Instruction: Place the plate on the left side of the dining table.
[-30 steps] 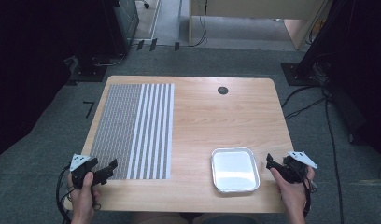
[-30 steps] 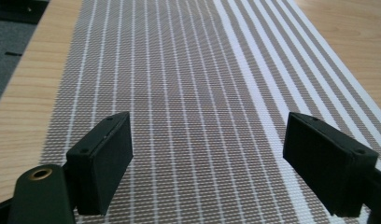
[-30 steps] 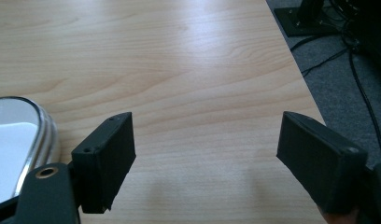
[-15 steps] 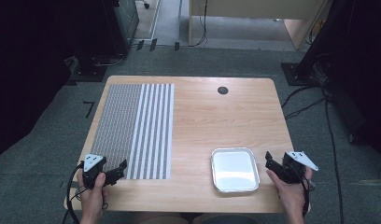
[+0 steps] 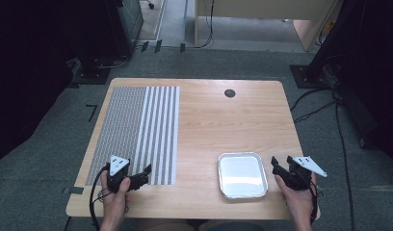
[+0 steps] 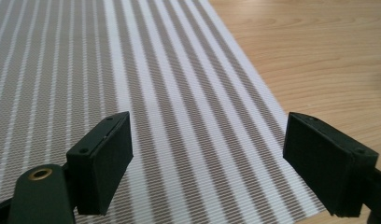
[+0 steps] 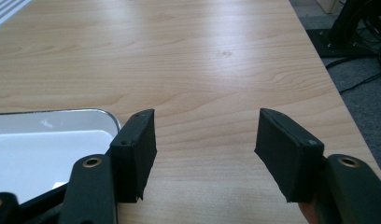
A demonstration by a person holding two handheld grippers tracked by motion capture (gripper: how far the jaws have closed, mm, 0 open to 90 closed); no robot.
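A grey-and-white striped mat [image 5: 139,132] lies flat on the left part of the wooden table [image 5: 223,120]. My left gripper [image 5: 145,172] hovers over the mat's near edge, open, nothing between its jaws; in the left gripper view the striped mat [image 6: 146,93] spreads out ahead of the left gripper [image 6: 207,163]. A shiny empty metal tray [image 5: 242,175] sits at the front right. My right gripper [image 5: 275,166] is just right of the tray, open and empty. The right gripper view has the tray [image 7: 48,135] to the left of the right gripper [image 7: 205,144].
A small black round grommet [image 5: 229,93] sits near the table's far edge. Cables [image 5: 315,103] run over the grey floor to the right. Dark equipment stands at the far left and right, and a light desk beyond the table.
My left gripper has moved right and forward, from off the table's left front corner onto the mat's near edge. The right gripper has barely shifted.
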